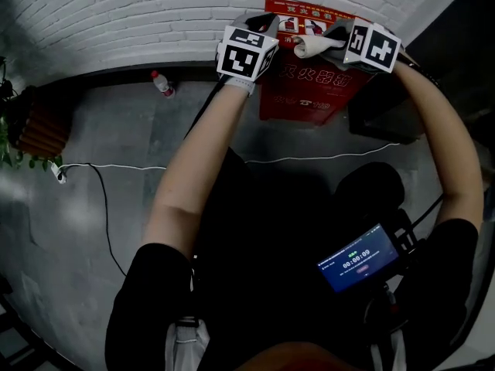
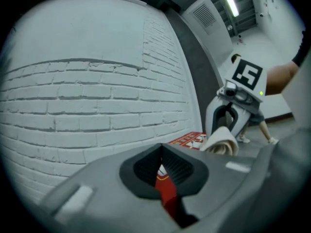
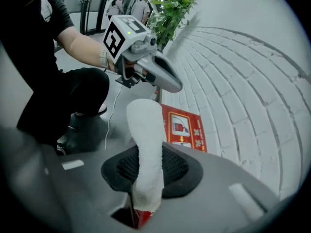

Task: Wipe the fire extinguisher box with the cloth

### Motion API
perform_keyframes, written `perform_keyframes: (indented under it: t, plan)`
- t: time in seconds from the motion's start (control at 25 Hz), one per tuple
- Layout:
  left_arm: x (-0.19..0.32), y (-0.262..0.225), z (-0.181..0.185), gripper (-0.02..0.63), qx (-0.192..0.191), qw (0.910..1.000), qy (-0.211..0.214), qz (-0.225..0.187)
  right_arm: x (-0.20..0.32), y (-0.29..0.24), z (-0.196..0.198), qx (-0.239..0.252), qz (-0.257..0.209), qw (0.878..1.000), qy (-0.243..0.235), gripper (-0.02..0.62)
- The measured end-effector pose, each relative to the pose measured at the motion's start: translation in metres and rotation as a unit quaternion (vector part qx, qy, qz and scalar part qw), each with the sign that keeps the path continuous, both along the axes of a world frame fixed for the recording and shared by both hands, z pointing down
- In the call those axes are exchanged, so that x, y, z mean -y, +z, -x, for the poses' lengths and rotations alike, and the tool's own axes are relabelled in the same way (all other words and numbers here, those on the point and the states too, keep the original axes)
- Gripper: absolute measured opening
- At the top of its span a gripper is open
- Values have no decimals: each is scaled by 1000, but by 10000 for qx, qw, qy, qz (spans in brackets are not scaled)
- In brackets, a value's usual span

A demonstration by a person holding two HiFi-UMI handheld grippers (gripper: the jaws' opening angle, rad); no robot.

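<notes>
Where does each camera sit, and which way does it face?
Head view: on the person's head, steeply down at the fire extinguisher box by the brick wall; both forearms show.
Left gripper view: on the left gripper, toward that wall over closed jaws; right arm at the edge.
Right gripper view: on the right gripper, along jaws clamping the cloth; left arm and legs show.
Shared: each gripper view shows the box and the other gripper.

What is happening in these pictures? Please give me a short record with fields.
Place: red fire extinguisher box against a white brick wall
Right gripper: jaws shut on a rolled white cloth, over the box's top
Left gripper: jaws together, nothing between them, beside the right one
Contact: cannot tell whether cloth touches box
Nearby: bottle on the floor by the wall
</notes>
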State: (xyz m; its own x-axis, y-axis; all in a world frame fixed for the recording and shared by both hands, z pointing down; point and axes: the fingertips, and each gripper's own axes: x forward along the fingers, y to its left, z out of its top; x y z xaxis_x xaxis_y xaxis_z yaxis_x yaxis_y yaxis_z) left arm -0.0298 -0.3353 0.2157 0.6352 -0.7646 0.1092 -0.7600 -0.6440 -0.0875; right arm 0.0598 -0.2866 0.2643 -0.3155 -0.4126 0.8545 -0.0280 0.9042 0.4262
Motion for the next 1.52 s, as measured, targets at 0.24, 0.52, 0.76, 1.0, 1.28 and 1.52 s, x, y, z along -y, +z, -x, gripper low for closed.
perform_keyframes:
  t: [0.24,0.52,0.76,1.0,1.28,1.52]
  plan:
    - [28,-2,22,-2,15,9997,-202,-109,69,-40,16,217,-645,9976,151,92]
    - [70,-2,34,-2,154,9979,-470,-427,133,-44,47,87,-1316,9903,444,92]
    - [88,25,43,-2,104,9980,-537,-312,181,-26,65,-107,-1536,9862,601,92]
    - [98,50,43,-2,-108,9986,-524,1,200,7,62,-532,-1409,9865,638,92]
    - [87,44,36,-2,-231,9987,-448,-38,176,23,69,-422,-1070,9918,562,91]
    - [59,37,27,-2,-362,9990,-257,59,137,25,72,-353,-821,9947,501,91]
